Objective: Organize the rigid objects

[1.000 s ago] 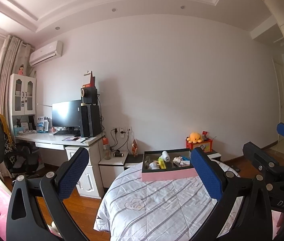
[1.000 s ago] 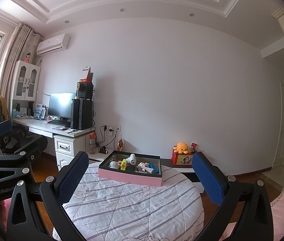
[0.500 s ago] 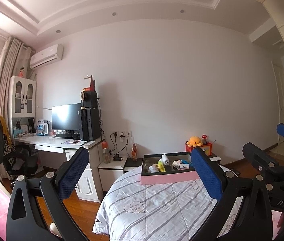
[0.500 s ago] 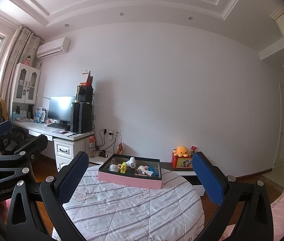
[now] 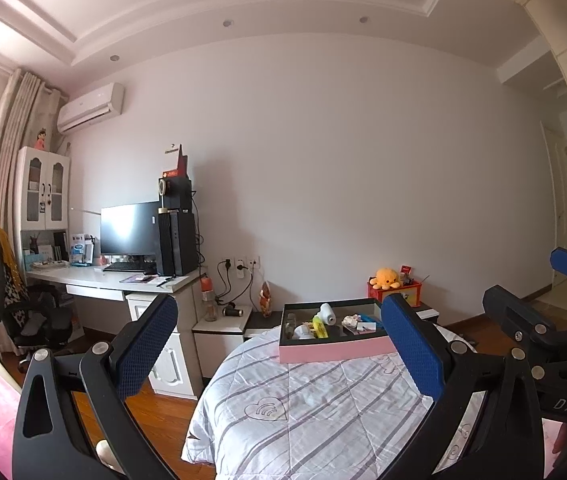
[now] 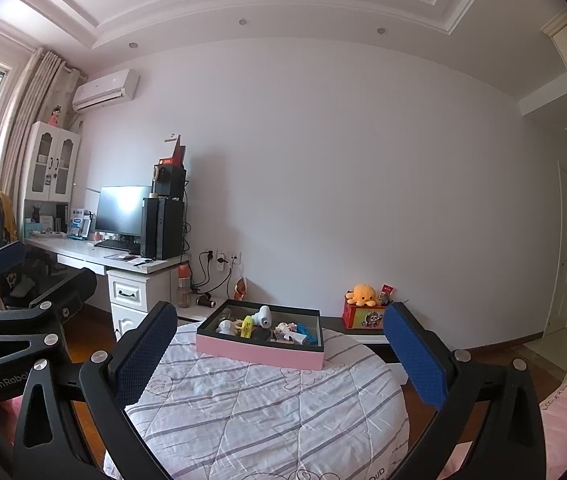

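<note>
Both tools are spread wide with nothing between their blue pads: the left tool (image 5: 279, 356) and the right tool (image 6: 275, 360) hang in the air, well short of the work. In the left view the right tool shows at the right edge; in the right view the left tool shows at the left edge.

Ahead of them lies a round bed under a striped quilt (image 6: 267, 408), and at its far side sits one pink tray (image 6: 259, 354) with a dark lining. The rigid things to be sorted are piled inside it — a white cylinder-shaped piece (image 6: 264, 316), a yellow piece (image 6: 247, 326), a blue one (image 6: 303, 330) and several small pale bits too small to name. I count roughly six to eight; an exact count is not possible at this range.

By my judgement these are light, hard plastic bits, stiff enough for a firm pinch but smooth and apt to slip or roll. The white cylinder is best taken across its body, the flat yellow and blue pieces across their narrow width. The quilt is soft, so the tray may tilt if pushed.
</note>
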`<state>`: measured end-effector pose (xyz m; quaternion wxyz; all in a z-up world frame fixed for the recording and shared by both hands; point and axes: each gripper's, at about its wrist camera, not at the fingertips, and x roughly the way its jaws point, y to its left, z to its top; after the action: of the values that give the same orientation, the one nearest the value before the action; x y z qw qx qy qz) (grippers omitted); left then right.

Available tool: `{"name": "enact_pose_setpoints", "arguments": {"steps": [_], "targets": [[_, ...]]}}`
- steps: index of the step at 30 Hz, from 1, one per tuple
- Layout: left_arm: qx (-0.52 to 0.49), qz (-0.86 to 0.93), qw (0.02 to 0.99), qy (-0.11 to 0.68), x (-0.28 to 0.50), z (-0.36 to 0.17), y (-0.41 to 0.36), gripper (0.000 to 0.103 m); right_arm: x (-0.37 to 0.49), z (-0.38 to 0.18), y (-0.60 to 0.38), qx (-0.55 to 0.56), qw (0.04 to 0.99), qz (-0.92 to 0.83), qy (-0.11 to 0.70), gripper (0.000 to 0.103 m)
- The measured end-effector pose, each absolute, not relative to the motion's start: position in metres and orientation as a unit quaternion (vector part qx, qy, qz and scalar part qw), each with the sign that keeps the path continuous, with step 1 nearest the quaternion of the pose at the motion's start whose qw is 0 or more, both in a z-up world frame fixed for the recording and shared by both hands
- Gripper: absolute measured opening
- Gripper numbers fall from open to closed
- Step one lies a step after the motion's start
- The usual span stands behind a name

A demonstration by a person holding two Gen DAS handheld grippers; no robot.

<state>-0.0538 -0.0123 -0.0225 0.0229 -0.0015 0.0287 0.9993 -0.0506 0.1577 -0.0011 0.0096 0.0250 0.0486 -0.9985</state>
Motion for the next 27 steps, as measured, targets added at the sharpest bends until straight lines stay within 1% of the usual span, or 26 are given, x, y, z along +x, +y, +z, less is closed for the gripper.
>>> {"name": "enact_pose_setpoints", "arguments": {"steps": [27], "targets": [[-0.003,0.999,0.019,0.032,-0.0530,-0.0244,-0.0157,0.103,-0.0482,-0.0024,0.1516,0.030,0.008,-0.998,0.049,0.103]]}}
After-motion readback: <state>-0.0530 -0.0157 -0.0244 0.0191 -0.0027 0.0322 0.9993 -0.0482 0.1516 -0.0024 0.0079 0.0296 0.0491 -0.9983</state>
